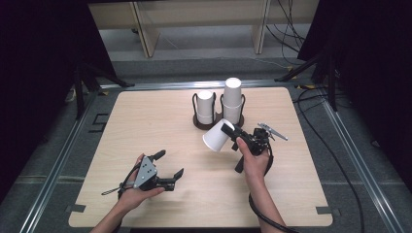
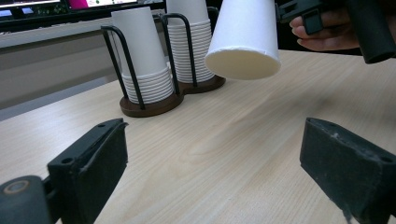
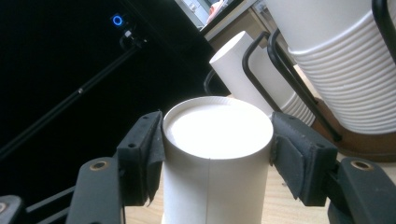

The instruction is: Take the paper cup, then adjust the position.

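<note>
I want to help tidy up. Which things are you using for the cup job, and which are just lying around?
In use:
- paper cup, held in the right tool
- two cup stacks in the black holder
- left tool, open, waiting

Just there:
- cables on the floor
- wooden shelf legs behind the table

On the wooden table (image 1: 160, 116), the right gripper (image 1: 232, 132) clamps a white paper cup (image 1: 217, 136) by its base, tilted with the mouth toward the left edge, just in front of the cup holder (image 1: 218, 119) near the far edge. The left gripper (image 1: 171, 165) rests near the front edge, jaws apart, apparently with nothing between them.
</note>
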The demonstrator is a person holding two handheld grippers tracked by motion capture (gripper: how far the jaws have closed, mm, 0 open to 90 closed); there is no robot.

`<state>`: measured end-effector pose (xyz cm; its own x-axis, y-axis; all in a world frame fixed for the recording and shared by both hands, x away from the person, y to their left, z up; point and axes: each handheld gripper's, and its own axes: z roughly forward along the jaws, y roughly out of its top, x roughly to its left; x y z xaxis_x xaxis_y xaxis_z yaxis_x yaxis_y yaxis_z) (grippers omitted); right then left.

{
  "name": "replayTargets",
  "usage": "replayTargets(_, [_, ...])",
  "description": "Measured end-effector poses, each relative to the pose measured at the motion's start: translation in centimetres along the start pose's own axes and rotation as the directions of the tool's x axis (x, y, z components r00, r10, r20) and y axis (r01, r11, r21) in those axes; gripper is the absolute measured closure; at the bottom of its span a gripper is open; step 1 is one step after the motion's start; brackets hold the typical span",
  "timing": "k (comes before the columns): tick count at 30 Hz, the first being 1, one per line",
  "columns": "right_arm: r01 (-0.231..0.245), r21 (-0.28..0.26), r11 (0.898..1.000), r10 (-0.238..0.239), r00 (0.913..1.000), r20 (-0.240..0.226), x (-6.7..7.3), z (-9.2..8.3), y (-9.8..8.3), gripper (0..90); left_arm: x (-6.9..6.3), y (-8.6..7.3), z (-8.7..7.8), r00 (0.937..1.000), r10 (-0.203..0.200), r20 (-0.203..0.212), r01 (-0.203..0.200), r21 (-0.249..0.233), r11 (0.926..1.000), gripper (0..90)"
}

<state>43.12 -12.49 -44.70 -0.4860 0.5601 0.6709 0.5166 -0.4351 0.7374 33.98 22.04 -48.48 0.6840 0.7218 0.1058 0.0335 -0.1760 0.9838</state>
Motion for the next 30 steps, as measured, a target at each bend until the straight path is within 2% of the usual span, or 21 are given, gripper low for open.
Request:
replayTargets(1, [-0.018, 0.003, 1.0, 0.018, 0.9998, 0.009, 0.0, 0.1, -0.1, 37.2, 0.0, 0.1, -0.3, 1.0, 0.004, -0.007, -0.003, 0.027, 0.9996, 6.7])
replayTargets(4, [-0.015, 0.001, 1.0, 0.015, 0.9999, -0.007, -0.3, 0.1, -0.2, 37.2, 0.0, 0.1, -0.4, 0.9999, 0.001, -0.017, -0.001, 0.026, 0.9997, 6.0])
replayTargets(5, [-0.069, 0.01, 0.998, 0.069, 0.9976, -0.007, -0.1, 0.1, -0.2, 37.2, 0.0, 0.1, -0.5, 0.9998, 0.002, -0.019, -0.001, 0.028, 0.9996, 5.8])
replayTargets(6, [-0.025, 0.006, 1.0, 0.025, 0.9996, -0.011, -0.4, 0.2, -0.2, 37.2, 0.0, 0.0, -0.3, 0.9999, -0.003, -0.016, 0.003, 0.001, 1.0, 5.6])
replayTargets(8, [-0.043, 0.004, 0.999, 0.043, 0.9991, -0.008, -0.4, 0.2, -0.2, 37.2, -0.1, 0.0, -0.3, 0.9999, -0.003, -0.016, 0.003, 0.004, 1.0, 5.1])
replayTargets(9, [-0.053, 0.005, 0.999, 0.053, 0.9985, -0.015, -0.5, 0.2, -0.3, 37.2, -0.1, 0.0, -0.3, 0.9999, 0.0, -0.012, 0.0, 0.004, 1.0, 5.0])
replayTargets(10, [-0.098, 0.016, 0.995, 0.099, 0.995, -0.014, -0.3, 0.2, -0.3, 37.2, -0.2, 0.1, -0.4, 0.9999, 0.005, -0.012, -0.005, 0.028, 0.9996, 4.8])
replayTargets(11, [-0.054, 0.009, 0.998, 0.054, 0.9984, -0.015, -0.6, 0.3, -0.3, 37.2, -0.3, 0.0, -0.4, 0.9999, 0.01, -0.007, -0.01, 0.029, 0.9995, 4.4])
replayTargets(12, [-0.062, 0.012, 0.998, 0.062, 0.998, -0.01, -0.5, 0.3, -0.3, 37.3, -0.3, 0.1, -0.4, 0.9999, 0.013, 0.001, -0.013, 0.042, 0.999, 3.7])
replayTargets(13, [-0.11, 0.03, 0.994, 0.11, 0.9937, -0.019, -0.3, 0.3, -0.4, 37.2, -0.3, 0.0, -0.1, 0.9999, 0.008, 0.011, -0.008, 0.024, 0.9997, 3.0])
replayTargets(14, [-0.058, 0.02, 0.998, 0.059, 0.9983, -0.003, -0.7, 0.5, -0.3, 37.3, -0.4, 0.1, -0.1, 0.9999, 0.012, 0.007, -0.013, 0.048, 0.9988, 2.3])
replayTargets(15, [-0.066, 0.022, 0.998, 0.067, 0.9974, -0.028, -0.8, 0.5, -0.4, 37.2, -0.4, 0.1, 0.2, 0.9999, 0.01, 0.011, -0.011, 0.031, 0.9995, 1.6])
replayTargets(16, [-0.074, 0.03, 0.997, 0.075, 0.9971, -0.016, -0.7, 0.5, -0.3, 37.3, -0.4, 0.2, 0.2, 0.9998, 0.017, 0.013, -0.018, 0.049, 0.9986, 0.9])
replayTargets(17, [-0.06, 0.024, 0.998, 0.061, 0.9981, -0.014, -0.9, 0.5, -0.3, 37.2, -0.5, 0.2, 0.6, 0.9998, 0.011, 0.017, -0.011, 0.028, 0.9996, 0.0])
replayTargets(18, [-0.097, 0.029, 0.995, 0.097, 0.9949, -0.026, -0.8, 0.5, -0.3, 37.2, -0.5, 0.4, 0.7, 0.9997, 0.015, 0.017, -0.016, 0.046, 0.9988, 0.0])
replayTargets(19, [-0.083, 0.022, 0.996, 0.083, 0.9963, -0.021, -1.0, 0.6, -0.4, 37.2, -0.7, 0.4, 1.1, 0.9996, 0.017, 0.023, -0.018, 0.035, 0.9992, 0.0])
replayTargets(24, [-0.132, 0.029, 0.991, 0.132, 0.9911, -0.013, -1.4, 0.1, -0.6, 37.3, -0.9, 1.1, 2.8, 0.9984, 0.038, 0.041, -0.039, 0.038, 0.9985, 0.0])
replayTargets(25, [-0.183, 0.028, 0.983, 0.184, 0.9827, -0.02, -1.2, 0.0, -0.6, 37.2, -0.8, 1.2, 3.1, 0.9984, 0.035, 0.044, -0.036, 0.026, 0.999, 0.0])
replayTargets(27, [-0.155, 0.017, 0.988, 0.155, 0.9878, -0.018, -1.6, -0.2, -0.5, 37.3, -0.8, 1.5, 3.7, 0.9983, 0.031, 0.048, -0.033, 0.029, 0.999, 0.0])
replayTargets(29, [-0.174, 0.009, 0.985, 0.174, 0.9847, -0.011, -1.8, -0.4, -0.5, 37.2, -0.8, 1.7, 4.5, 0.998, 0.021, 0.059, -0.021, 0.01, 0.9997, 0.0])
replayTargets(30, [-0.182, 0.003, 0.983, 0.182, 0.9831, -0.022, -1.8, -0.5, -0.5, 37.2, -0.9, 1.9, 4.6, 0.9976, 0.032, 0.062, -0.034, 0.026, 0.9991, 0.0])
